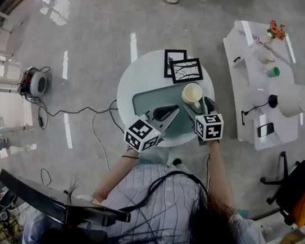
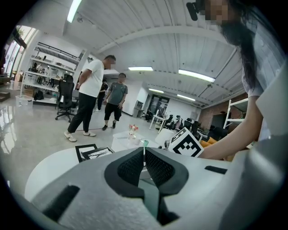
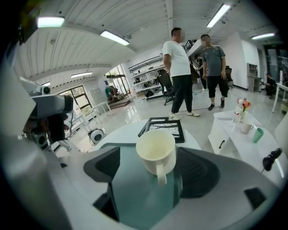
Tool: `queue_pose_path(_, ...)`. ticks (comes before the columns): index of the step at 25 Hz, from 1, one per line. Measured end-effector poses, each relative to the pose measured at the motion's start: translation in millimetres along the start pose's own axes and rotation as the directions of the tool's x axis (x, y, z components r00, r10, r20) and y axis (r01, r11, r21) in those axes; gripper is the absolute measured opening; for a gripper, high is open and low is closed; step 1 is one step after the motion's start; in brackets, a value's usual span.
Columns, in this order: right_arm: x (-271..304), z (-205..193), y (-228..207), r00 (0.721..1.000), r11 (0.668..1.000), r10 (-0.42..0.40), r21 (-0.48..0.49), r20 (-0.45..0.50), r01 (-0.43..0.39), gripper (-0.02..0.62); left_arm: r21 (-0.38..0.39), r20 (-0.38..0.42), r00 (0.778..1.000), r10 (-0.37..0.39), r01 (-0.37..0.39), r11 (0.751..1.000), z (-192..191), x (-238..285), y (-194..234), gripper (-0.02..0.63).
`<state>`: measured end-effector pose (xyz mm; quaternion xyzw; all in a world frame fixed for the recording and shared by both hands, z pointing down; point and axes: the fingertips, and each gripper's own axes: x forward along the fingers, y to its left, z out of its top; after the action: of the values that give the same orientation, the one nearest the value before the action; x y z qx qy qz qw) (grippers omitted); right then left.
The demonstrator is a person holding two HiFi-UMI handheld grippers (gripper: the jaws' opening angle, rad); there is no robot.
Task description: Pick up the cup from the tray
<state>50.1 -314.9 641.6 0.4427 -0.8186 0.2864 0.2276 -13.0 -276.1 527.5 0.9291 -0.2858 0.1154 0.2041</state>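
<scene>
Dark hair [image 1: 220,237] and a striped shirt [image 1: 152,198] fill the bottom of the head view. Beyond them both arms reach out over a round white surface [image 1: 143,72] that carries a teal tray [image 1: 156,99].

The cup [image 3: 155,148], cream and seemingly empty, stands upright on the far right part of that tray, just short of two black picture frames [image 1: 182,67]. The right gripper [image 1: 199,104] has its jaws wide apart with the cup between them. The pads are not pressing on it, and the cup sits closer to the right jaw than to the left. Its handle points back along the jaws toward the gripper body. The left gripper [image 2: 144,157] has its jaws together on nothing and hangs low over the near side of the tray.

The step in hand looks like the grasp itself. To do it well, I would first shift the right gripper a little to its right so the cup is centred. Otherwise the nearer pad is likely to push the cup sideways across the smooth tray before the other one arrives. The pads should meet the round wall below the rim, with the handle left free in the gap. The glazed wall will probably be slippery, so a firm, even squeeze is wise. A straight, level lift should follow, with the left gripper clear of the path.
</scene>
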Motion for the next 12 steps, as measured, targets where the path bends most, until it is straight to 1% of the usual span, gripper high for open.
queue_pose_path(7,34,-15,-16,0.996,0.996,-0.020,-0.084,-0.087,0.013,0.393,0.012,-0.022,1.000,0.010,-0.009,1.000,-2,3,19,0.014)
queue_pose_path(12,51,-24,-15,0.992,0.994,-0.027,-0.112,-0.125,0.013,0.407,0.002,-0.035,0.999,0.018,-0.018,1.000,-6,0,28,0.014)
